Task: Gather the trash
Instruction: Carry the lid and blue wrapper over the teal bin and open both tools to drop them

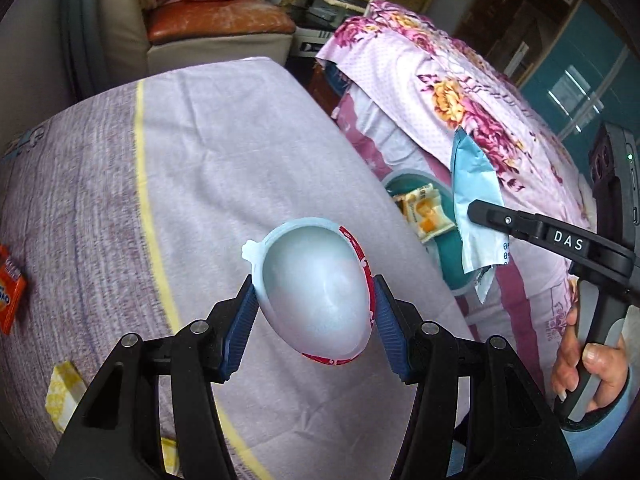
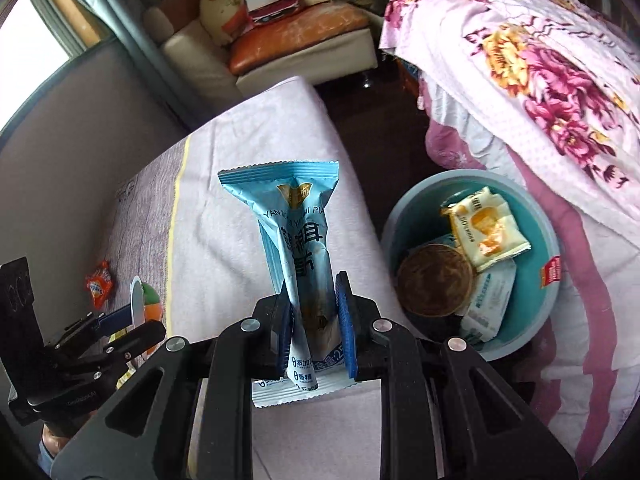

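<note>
L wrist view: left gripper (image 1: 314, 312) fingers clamp an empty white cup (image 1: 316, 292) over the cloth-covered surface (image 1: 224, 152); teal bin (image 1: 444, 252) at 3 o'clock.

R wrist view: right gripper (image 2: 314, 320) fingers pinch a blue wrapper (image 2: 296, 248); bin (image 2: 536, 312) w/ trash at 3 o'clock.

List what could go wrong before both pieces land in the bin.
1. The left hand-held gripper pinches the smooth, rounded cup only at its sides; it might slip out.
2. The right hand-held gripper holds the long blue wrapper low down; its top might catch the bin rim.
</note>
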